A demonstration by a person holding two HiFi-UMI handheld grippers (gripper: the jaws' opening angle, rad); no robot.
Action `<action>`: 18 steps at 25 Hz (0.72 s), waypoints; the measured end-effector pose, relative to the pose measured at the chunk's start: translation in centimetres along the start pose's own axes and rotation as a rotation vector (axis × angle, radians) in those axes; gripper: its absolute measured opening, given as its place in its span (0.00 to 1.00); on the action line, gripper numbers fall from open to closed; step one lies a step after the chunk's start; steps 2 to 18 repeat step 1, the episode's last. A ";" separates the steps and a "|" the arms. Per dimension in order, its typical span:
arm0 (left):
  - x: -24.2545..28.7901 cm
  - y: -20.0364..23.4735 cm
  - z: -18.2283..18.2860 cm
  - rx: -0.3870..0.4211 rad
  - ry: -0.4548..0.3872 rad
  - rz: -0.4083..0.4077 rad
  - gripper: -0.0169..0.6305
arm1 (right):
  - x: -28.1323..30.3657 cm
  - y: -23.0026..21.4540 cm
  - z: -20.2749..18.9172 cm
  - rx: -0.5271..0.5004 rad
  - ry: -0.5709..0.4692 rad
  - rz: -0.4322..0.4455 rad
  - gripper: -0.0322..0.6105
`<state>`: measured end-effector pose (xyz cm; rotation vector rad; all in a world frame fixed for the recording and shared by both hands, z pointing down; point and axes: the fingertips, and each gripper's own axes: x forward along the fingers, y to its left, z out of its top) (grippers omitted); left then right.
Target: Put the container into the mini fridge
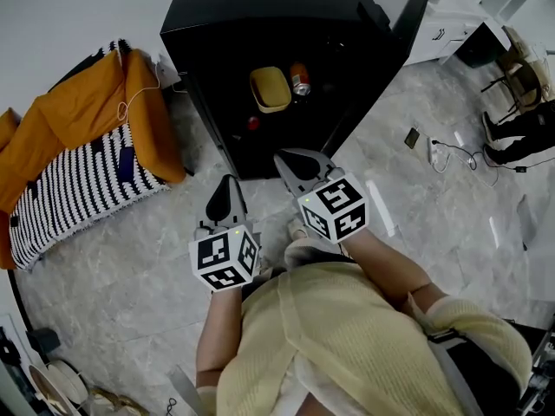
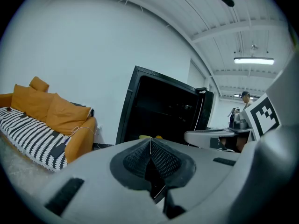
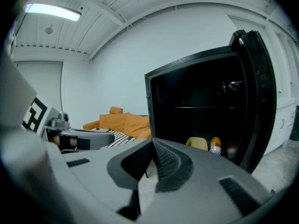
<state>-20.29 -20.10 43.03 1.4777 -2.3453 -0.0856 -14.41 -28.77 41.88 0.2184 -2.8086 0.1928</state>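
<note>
The yellow container (image 1: 270,88) sits inside the open black mini fridge (image 1: 260,7), on its floor beside a red and silver can (image 1: 300,79). In the right gripper view the container (image 3: 197,144) and the can (image 3: 215,145) show low in the dark fridge (image 3: 196,106). Only the container's top edge (image 2: 147,137) peeks over the jaws in the left gripper view. My left gripper (image 1: 227,180) and right gripper (image 1: 288,157) hover over the floor just in front of the fridge. Both are shut with nothing held.
The fridge door (image 1: 408,20) stands swung open to the right. An orange sofa with a striped blanket (image 1: 87,159) lies left of the fridge. Cables and small devices (image 1: 442,150) lie on the marble floor at right, near a chair (image 1: 520,76).
</note>
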 end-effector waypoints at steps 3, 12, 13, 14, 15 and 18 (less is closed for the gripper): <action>0.1 0.0 0.0 0.001 0.001 -0.001 0.06 | 0.0 -0.1 0.0 0.000 0.001 -0.001 0.10; 0.1 0.0 0.0 0.001 0.001 -0.001 0.06 | 0.0 -0.1 0.0 0.000 0.001 -0.001 0.10; 0.1 0.0 0.0 0.001 0.001 -0.001 0.06 | 0.0 -0.1 0.0 0.000 0.001 -0.001 0.10; 0.1 0.0 0.0 0.001 0.001 -0.001 0.06 | 0.0 -0.1 0.0 0.000 0.001 -0.001 0.10; 0.1 0.0 0.0 0.001 0.001 -0.001 0.06 | 0.0 -0.1 0.0 0.000 0.001 -0.001 0.10; 0.1 0.0 0.0 0.001 0.001 -0.001 0.06 | 0.0 -0.1 0.0 0.000 0.001 -0.001 0.10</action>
